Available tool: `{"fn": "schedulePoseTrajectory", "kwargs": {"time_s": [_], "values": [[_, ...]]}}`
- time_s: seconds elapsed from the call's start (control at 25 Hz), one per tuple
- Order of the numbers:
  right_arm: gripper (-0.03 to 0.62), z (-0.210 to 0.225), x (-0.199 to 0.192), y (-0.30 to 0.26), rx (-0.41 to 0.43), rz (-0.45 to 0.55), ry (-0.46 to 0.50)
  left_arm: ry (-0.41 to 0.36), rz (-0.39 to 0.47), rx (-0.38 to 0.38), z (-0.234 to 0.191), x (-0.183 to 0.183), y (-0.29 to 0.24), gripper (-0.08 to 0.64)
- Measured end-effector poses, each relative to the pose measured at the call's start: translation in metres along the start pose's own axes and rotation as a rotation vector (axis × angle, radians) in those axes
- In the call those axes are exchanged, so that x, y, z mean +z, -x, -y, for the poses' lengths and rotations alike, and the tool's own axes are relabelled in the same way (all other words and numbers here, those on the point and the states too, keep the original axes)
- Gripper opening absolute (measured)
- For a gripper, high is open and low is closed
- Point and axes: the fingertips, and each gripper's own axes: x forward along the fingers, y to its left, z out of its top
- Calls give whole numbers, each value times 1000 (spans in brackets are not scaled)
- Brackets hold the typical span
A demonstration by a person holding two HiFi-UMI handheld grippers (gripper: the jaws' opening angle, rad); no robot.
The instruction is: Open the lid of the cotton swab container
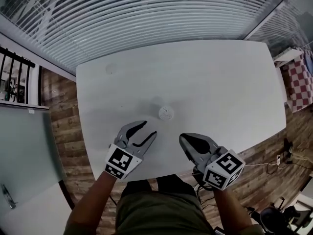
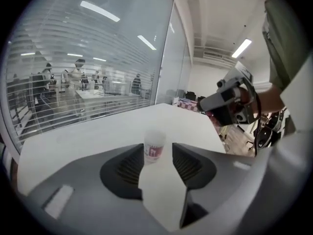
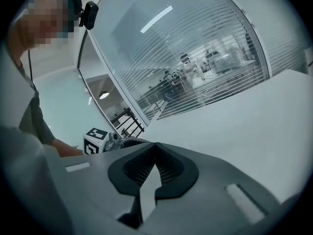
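Note:
A small white cotton swab container [image 1: 166, 113] with its lid on stands upright on the white table [image 1: 220, 77], a little ahead of both grippers. In the left gripper view the container [image 2: 154, 147] shows a red label and sits beyond the jaw tips, in line with the gap, not touched. My left gripper [image 1: 149, 128] is open with nothing between its pads [image 2: 128, 166]. My right gripper [image 1: 182, 137] is shut and empty, to the right of the container and nearer the table's front edge; its jaws meet at the tip [image 3: 155, 145].
The table's front edge [image 1: 146, 173] runs just under both grippers. A glass wall with blinds [image 1: 146, 13] stands behind the table. A red chequered item [image 1: 299, 82] lies off the table's right end, over wooden floor [image 1: 63, 116].

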Motion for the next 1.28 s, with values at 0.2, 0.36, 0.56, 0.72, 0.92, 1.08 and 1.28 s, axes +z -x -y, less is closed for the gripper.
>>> {"fn": "schedulePoseTrajectory", "kwargs": {"time_s": [0.2, 0.36, 0.56, 0.72, 0.92, 1.08, 1.28], "values": [[9, 8, -9, -4, 16, -19, -8, -22, -34, 0, 0, -12, -21, 193], [9, 15, -9, -9, 21, -27, -14, -36, -46, 6, -3, -17, -38, 223], [9, 22, -9, -12, 25, -28, -19, -61, -50, 20, -8, -20, -55, 236], [9, 27, -11, -14, 12, -24, -35, -86, -76, 15, -11, -29, -65, 242], [9, 34, -14, -15, -1, -25, -48, -106, -106, 26, -15, -37, -73, 250], [9, 38, -14, -13, -2, -29, -50, -143, -118, 22, -12, -37, -83, 255], [9, 40, -14, -13, -7, -30, -48, -159, -119, 20, -13, -38, -94, 255]]}}
